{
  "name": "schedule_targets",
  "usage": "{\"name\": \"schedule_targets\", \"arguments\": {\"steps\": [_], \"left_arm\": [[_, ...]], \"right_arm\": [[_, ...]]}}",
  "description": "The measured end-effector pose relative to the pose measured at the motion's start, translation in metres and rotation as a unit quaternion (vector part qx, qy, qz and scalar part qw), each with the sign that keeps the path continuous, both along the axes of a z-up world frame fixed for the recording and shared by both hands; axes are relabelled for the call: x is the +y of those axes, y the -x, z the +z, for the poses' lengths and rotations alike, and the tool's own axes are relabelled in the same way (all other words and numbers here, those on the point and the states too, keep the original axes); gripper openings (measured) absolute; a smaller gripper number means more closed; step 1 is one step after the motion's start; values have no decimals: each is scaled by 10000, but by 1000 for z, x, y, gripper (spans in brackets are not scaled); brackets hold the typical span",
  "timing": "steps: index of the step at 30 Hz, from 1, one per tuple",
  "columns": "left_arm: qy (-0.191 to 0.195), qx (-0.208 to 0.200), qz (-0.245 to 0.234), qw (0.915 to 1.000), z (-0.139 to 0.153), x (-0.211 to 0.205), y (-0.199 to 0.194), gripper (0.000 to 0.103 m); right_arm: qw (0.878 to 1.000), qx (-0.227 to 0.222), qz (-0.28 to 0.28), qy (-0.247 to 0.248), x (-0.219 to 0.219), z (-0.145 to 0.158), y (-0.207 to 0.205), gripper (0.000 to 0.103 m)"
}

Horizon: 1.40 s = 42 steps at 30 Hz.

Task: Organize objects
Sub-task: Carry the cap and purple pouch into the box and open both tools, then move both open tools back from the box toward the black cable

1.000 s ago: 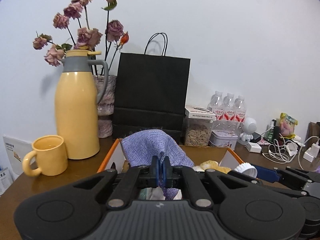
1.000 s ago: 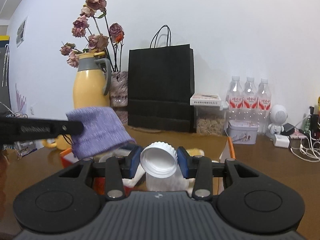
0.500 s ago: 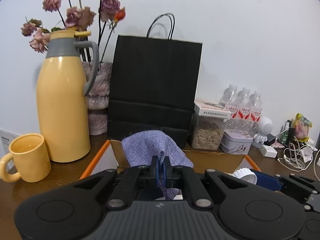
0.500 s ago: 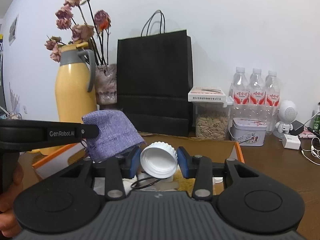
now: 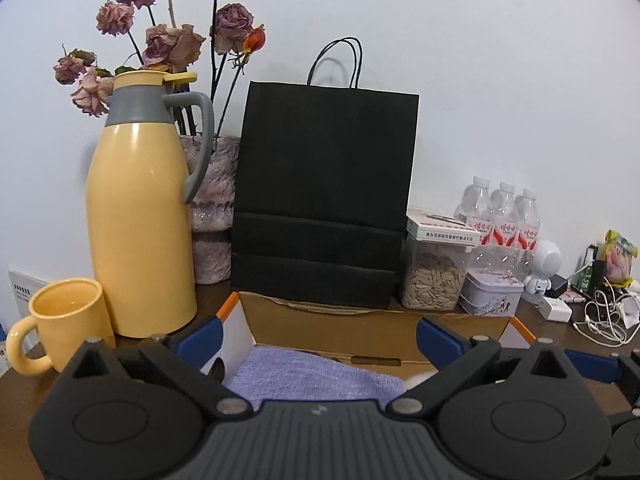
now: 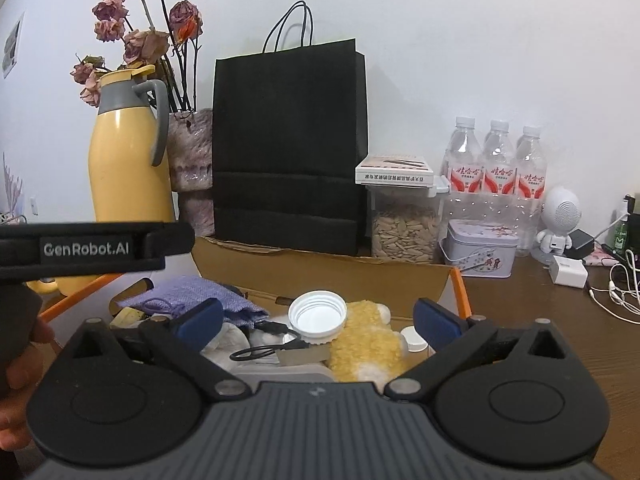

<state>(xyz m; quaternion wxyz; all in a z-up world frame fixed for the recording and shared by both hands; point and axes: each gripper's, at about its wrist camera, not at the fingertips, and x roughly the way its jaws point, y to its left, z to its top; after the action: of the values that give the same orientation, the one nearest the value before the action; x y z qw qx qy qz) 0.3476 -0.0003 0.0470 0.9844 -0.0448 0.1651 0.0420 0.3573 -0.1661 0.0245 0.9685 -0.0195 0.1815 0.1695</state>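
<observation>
Tongs status: your left tongs [image 5: 318, 338] gape wide, gripping nothing, over the purple pouch [image 5: 312, 380] lying in the cardboard box [image 5: 360, 320]. Your right tongs [image 6: 318, 322] gape wide too, above the white jar [image 6: 318, 316] resting in the same box beside a yellow plush [image 6: 366, 344]. Box sits on the worktop [image 6: 560, 320].

The words "GenRobot.AI" are showing in white letters on the black left gripper [image 6: 86, 249], at about nine o'clock in the right wrist view. The water bottles [image 6: 498, 178] at two o'clock are wearing red and white labels with Chinese writing that is too small to read.
</observation>
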Motion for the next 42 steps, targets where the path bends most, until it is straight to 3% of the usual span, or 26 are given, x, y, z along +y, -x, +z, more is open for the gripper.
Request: {"name": "schedule_targets", "arguments": {"steps": [16, 33, 42], "left_arm": [[-14, -260, 20, 9997, -3, 11, 45, 103], [-234, 206, -96, 9995, -25, 34, 109, 103], [-234, 558, -130, 9981, -39, 57, 130, 103]], "right_arm": [[9993, -350, -67, 95, -4, 1, 33, 103], [9977, -431, 197, 484, 12, -15, 100, 103], [9981, -45, 363, 495, 24, -27, 121, 103]]}}
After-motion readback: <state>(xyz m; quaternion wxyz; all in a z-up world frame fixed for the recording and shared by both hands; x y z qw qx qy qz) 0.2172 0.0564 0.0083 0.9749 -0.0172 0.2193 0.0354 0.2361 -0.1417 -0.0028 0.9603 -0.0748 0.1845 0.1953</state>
